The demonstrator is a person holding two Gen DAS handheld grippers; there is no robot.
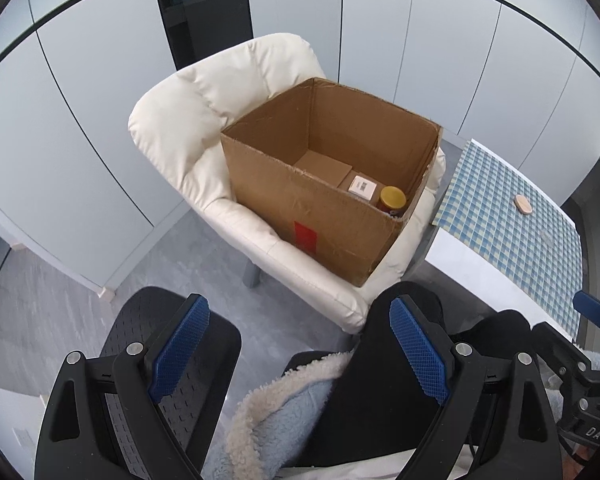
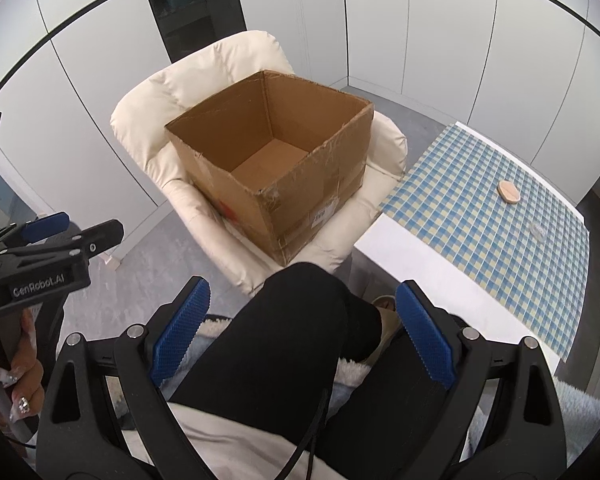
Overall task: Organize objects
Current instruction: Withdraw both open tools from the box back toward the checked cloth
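An open cardboard box (image 1: 300, 216) (image 2: 300, 204) stands on a cream padded chair (image 1: 180, 128) (image 2: 148, 120). Deep in the box, in the left wrist view, sit a yellow-lidded jar (image 1: 393, 198) and a small white box (image 1: 362, 187). A small pinkish oval object (image 1: 523, 204) (image 2: 509, 192) lies on the blue-checked tablecloth (image 1: 500, 216) (image 2: 480, 232). My left gripper (image 1: 300, 346) (image 2: 76, 230) is open and holds nothing, short of the box. My right gripper (image 2: 303, 332) is open too, over a person's black-trousered knee (image 2: 284, 320); one of its fingertips (image 1: 594, 312) shows at the edge of the left wrist view.
The white table (image 2: 400, 264) stands right of the chair, with a small clear round item (image 2: 537, 230) on the cloth. A black perforated seat (image 1: 172, 320) lies under my left gripper. White panel walls stand behind, with grey floor (image 1: 60, 300) to the left. A hand (image 2: 20, 376) grips the left handle.
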